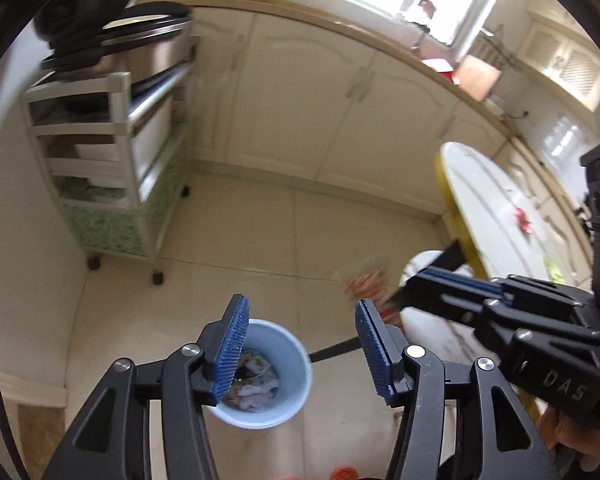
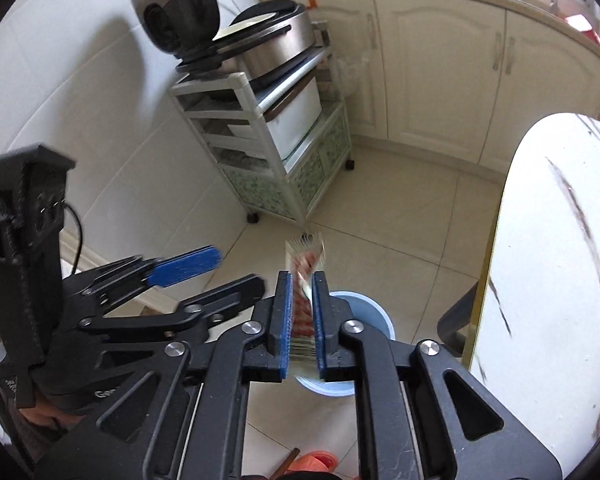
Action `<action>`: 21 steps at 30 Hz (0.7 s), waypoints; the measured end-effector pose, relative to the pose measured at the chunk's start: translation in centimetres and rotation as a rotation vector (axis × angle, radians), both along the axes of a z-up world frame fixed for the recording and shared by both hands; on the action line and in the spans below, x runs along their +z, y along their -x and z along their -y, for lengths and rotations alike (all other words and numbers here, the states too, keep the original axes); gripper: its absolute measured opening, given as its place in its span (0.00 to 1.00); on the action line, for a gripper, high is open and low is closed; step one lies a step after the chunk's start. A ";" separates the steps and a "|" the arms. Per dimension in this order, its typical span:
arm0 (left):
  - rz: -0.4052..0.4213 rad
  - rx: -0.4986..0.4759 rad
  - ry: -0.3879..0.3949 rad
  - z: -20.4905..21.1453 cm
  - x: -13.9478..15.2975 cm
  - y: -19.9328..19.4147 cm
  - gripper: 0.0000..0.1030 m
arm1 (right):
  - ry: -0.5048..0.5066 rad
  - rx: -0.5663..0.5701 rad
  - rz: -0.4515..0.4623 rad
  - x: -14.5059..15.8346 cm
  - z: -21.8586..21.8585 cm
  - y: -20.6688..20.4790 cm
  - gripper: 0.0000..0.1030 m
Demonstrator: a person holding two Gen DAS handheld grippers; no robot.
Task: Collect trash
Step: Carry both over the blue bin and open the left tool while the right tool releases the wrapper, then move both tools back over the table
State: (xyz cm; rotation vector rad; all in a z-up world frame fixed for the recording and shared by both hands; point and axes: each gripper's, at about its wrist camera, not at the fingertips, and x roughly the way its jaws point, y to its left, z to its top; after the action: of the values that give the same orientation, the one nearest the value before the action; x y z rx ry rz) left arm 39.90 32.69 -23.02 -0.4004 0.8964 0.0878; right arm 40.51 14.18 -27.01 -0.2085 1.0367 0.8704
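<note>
A light blue trash bin stands on the tiled floor with crumpled paper and wrappers inside; it also shows in the right wrist view. My left gripper is open and empty above the bin. My right gripper is shut on a red and white snack wrapper and holds it over the bin. That wrapper shows blurred in the left wrist view, at the tip of the right gripper.
A white marble-top table with a yellow edge is at the right, with red scraps on it. A wheeled shelf cart with a rice cooker stands against the wall. Cream cabinets line the back.
</note>
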 end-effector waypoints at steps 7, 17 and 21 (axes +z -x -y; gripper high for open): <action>0.001 0.041 -0.038 1.1 1.3 1.0 0.56 | -0.015 -0.016 0.026 0.9 0.5 0.3 0.35; 0.121 -0.009 -0.131 7.2 6.4 1.4 0.72 | -0.046 -0.098 0.191 7.3 9.0 -0.1 0.54; 0.162 -0.078 -0.152 11.6 7.9 0.1 0.83 | -0.022 -0.189 0.250 9.3 14.3 -1.4 0.70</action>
State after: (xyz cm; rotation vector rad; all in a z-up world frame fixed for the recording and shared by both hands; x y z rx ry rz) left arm 39.76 21.06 -15.14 -0.2271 0.7395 0.0502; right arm 41.95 -0.10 -17.73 -0.1922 0.7988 0.6650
